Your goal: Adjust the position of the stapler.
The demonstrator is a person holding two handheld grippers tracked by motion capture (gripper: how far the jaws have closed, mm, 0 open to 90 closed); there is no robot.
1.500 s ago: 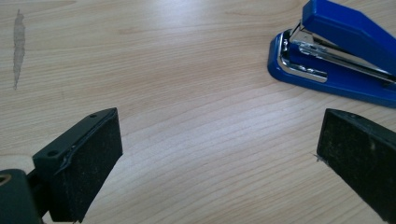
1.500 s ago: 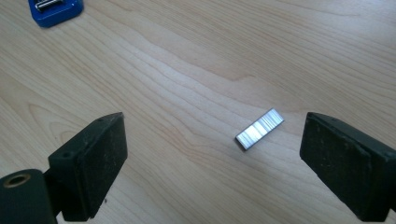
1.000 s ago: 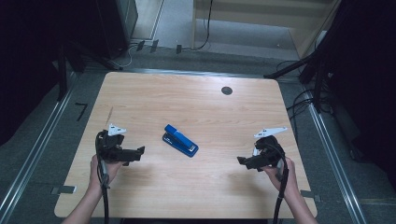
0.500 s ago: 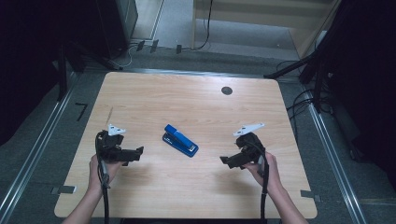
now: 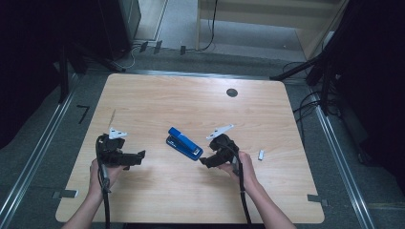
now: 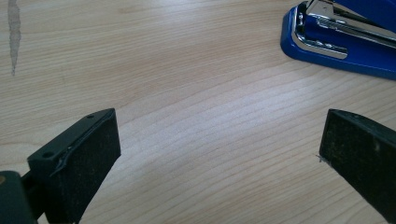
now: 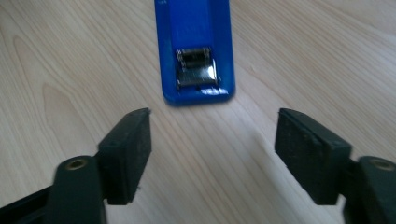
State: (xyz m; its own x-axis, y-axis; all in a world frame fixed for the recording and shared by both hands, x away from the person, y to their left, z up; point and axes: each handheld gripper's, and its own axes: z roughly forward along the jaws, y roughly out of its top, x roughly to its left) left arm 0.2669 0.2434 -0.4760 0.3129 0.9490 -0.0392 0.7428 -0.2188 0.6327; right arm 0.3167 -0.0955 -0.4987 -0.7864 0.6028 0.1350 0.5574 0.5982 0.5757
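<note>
— What can't you see of the stapler [image 5: 184, 143]?
— The picture edge crops its far end. My right gripper [image 7: 212, 135], jaws apart and just been closing, sits just short of it, nothing between.
— And your left gripper [image 6: 219, 154]?
— Wide, bare table [image 5: 157, 100] before the stapler.

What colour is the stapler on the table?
The stapler is bright blue with shiny silver metal; the right gripper view shows it best.

A blue stapler [image 5: 184, 143] lies flat near the middle of a light wooden table [image 5: 191, 100], set diagonally. The right gripper [image 5: 206, 161] sits just beside the stapler's near end, jaws apart with nothing between them, having just been closing. The left gripper [image 5: 139, 156] rests well apart from the stapler, pointing toward it. A small white object [image 5: 261, 154] lies near the right hand [image 5: 241, 167]. A dark round hole [image 5: 232, 92] marks the table's far side.
</note>
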